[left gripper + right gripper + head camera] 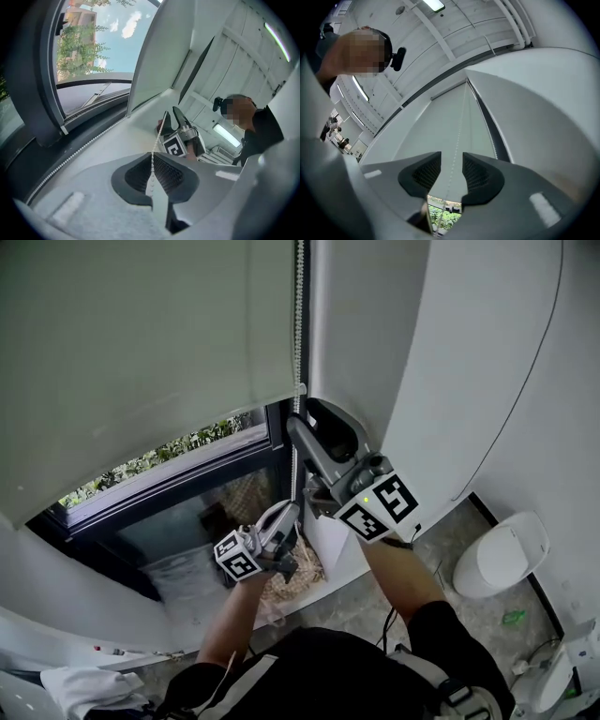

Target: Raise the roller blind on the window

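In the head view both bare forearms reach up from the lower edge, the left forearm (232, 622) at 7 o'clock of centre and the right forearm (403, 573) at 5 o'clock. The left gripper (289, 514) sits lower, pointing toward 1 o'clock, its jaws pressed together on the bead chain (157, 139). The right gripper (306, 416) stands higher, at 1 o'clock from the left one, pointing toward 11 o'clock, its jaws apart, with the chain running unpinched between them

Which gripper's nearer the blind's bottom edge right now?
Right. The right gripper sits just below the blind's bottom edge; the left gripper grips the bead chain further down.
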Motion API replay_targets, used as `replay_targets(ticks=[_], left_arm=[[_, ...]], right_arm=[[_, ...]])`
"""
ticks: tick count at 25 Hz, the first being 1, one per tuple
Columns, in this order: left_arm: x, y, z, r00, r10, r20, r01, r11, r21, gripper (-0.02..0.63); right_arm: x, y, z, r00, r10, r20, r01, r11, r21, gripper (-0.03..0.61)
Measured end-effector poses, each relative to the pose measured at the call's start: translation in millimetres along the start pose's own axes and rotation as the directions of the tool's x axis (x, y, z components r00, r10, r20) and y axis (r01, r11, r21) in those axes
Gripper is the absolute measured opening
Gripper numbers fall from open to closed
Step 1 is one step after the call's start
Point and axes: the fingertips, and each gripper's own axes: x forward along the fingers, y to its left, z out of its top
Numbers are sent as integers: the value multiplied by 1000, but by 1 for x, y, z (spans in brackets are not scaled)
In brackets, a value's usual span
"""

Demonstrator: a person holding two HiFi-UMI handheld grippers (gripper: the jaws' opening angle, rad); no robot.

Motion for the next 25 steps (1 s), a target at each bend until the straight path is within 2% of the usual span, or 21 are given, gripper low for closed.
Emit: replay_targets(ticks=[4,10,14,16,22,25], left_arm=[[-6,-1,8,1000,14,8,-14,1000,16,14],[-6,2,8,1000,24,-6,-24,999,26,15],[-2,5,5,999,27,-22,-26,999,29,15],[-3,7,7,999,28,-21,-28,999,25,15],[1,2,4,999,24,-37,-23,999,23,15],[-2,2,6,999,22,-40,-21,1000,19,15]], right_arm=[[19,-5,11,999,-2,38,1,999,33,121],[33,-13,9,999,-7,54,1,994,108,103],[36,-11,7,998,10,67,-16,996,86,85],[35,-9,9,996,-2,86,-4,998,67,25],[32,-14,13,996,-8,89,-1,996,94,18],[26,-16,15,993,-18,120,8,996,85,18]])
